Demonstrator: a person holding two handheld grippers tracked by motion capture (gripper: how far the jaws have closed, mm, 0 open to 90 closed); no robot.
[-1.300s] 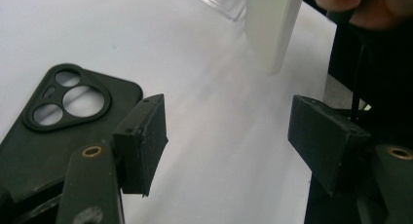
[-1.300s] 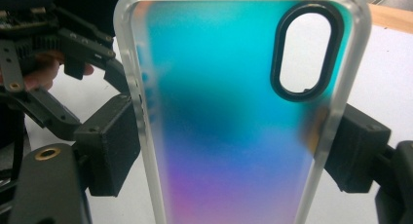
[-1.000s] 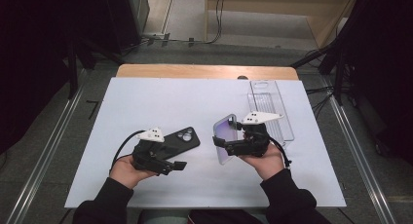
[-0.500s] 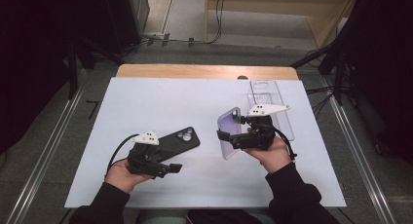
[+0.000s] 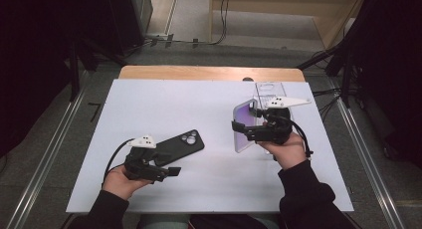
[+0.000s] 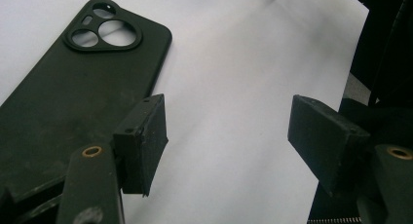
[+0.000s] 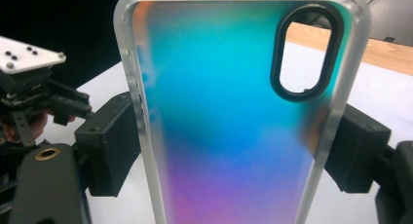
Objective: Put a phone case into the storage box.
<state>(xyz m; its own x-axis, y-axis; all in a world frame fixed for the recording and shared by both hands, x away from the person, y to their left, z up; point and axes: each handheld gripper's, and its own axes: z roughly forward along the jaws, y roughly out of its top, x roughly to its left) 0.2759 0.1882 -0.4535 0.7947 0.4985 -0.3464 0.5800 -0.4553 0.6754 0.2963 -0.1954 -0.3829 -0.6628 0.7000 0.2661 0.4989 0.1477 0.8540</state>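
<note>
My right gripper [image 5: 247, 129] is shut on an iridescent phone case [image 5: 244, 120] with a frosted rim, held upright above the white table [image 5: 164, 102]. In the right gripper view the case [image 7: 229, 117] stands between the two pads [image 7: 109, 146], gripped by its long sides, with its oval camera hole at the top right. A black phone [image 5: 180, 143] lies flat, back up, left of centre. My left gripper [image 5: 169, 171] rests beside its near end, open with nothing between the jaws. In the left gripper view the phone [image 6: 73, 83] lies under the left jaw, and the left gripper [image 6: 229, 136] gapes over bare table.
A clear plastic case [image 5: 271, 89] lies flat at the far right of the table, just behind the right gripper. A wooden strip [image 5: 209, 72] runs along the far edge. Dark floor, cables and metal rails surround the table.
The right gripper has risen and moved slightly away from the person with the iridescent case still in it. The left gripper and the black phone have stayed where they were.
</note>
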